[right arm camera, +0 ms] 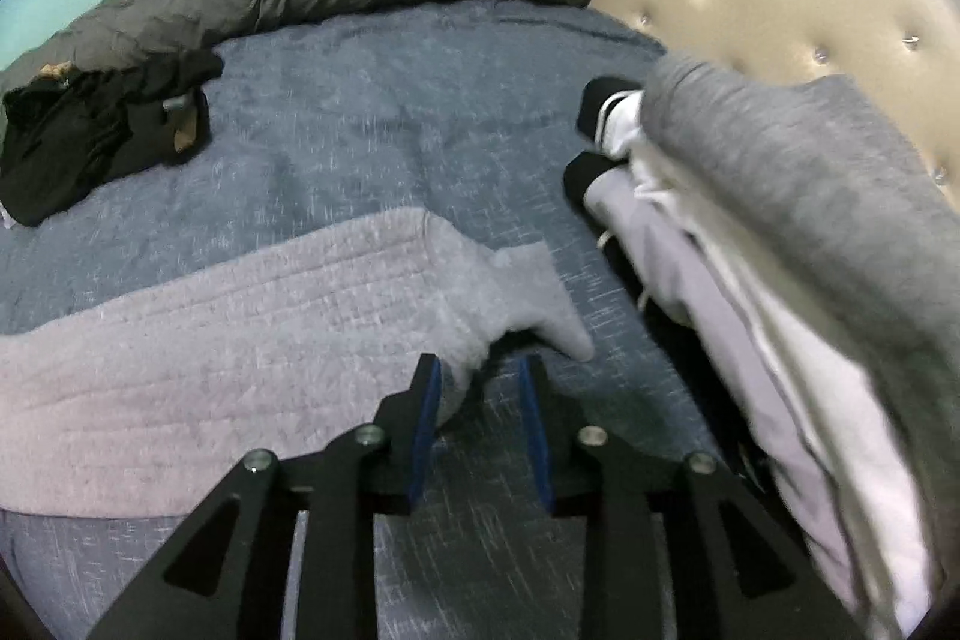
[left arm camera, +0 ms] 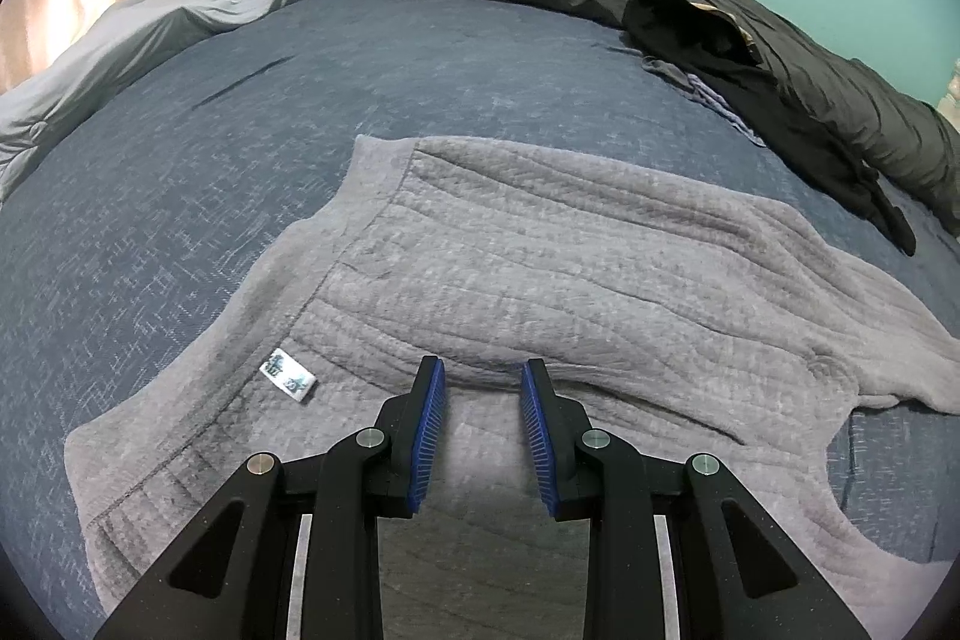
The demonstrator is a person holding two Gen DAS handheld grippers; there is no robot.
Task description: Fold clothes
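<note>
Blue-padded fingers (left arm camera: 429, 436) of the left gripper (left arm camera: 483, 436) are held part-spread over a grey textured garment (left arm camera: 540, 280), nothing pinched between them. On the right gripper (right arm camera: 480, 430), the fingers are likewise parted, with a corner of the garment's sleeve (right arm camera: 528, 292) draped against the inner pad of the left finger but not clamped. Ahead of both pairs the garment is spread across the blue bedspread (left arm camera: 180, 190), apparently only partly folded. Beyond the right fingers, a heap of clothes (right arm camera: 780, 196) is judged still unfolded.

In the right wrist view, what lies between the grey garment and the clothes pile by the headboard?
Only bare blue bedspread separates grey garment from clothes pile.
</note>
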